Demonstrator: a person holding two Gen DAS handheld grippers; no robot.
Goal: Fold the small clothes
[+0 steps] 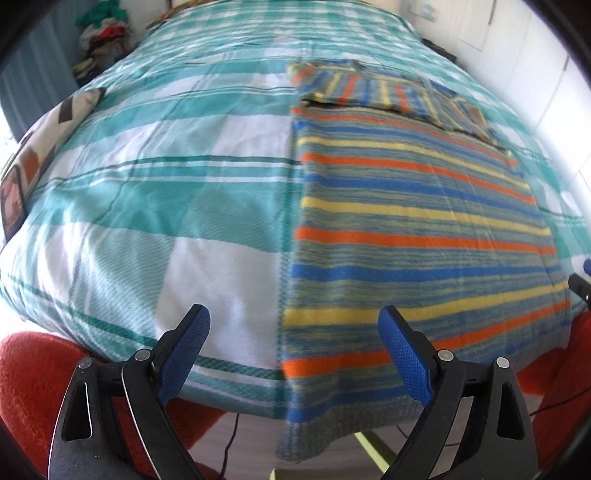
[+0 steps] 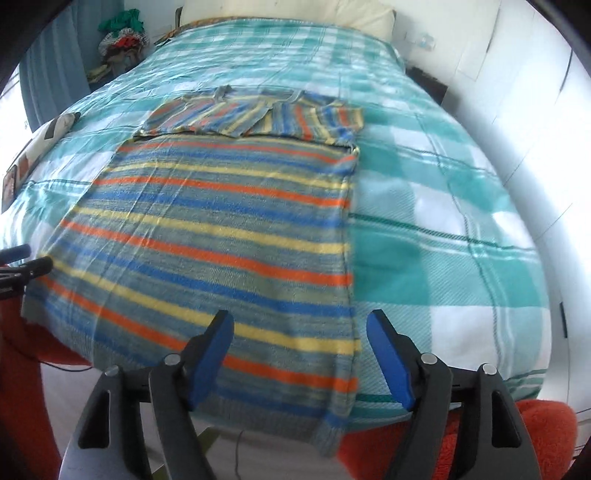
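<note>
A striped knitted sweater [image 1: 417, 229] in blue, orange, yellow and grey lies flat on the bed, its hem hanging over the near edge. Both sleeves are folded across its far end [image 2: 258, 118]. My left gripper [image 1: 295, 328] hovers open above the sweater's left edge near the hem, nothing between its blue pads. My right gripper [image 2: 301, 332] stands open over the sweater [image 2: 221, 240] at its right edge near the hem, also holding nothing. The left gripper's tip [image 2: 33, 264] shows at the left border of the right wrist view.
The bed carries a teal and white checked blanket [image 1: 147, 184]. A patterned cushion [image 1: 33, 155] lies at the bed's left side, a pile of clothes [image 1: 105, 33] stands beyond it, a pillow [image 2: 295, 14] at the head. Red fleece sleeves [image 1: 33, 376] and floor lie below the near edge.
</note>
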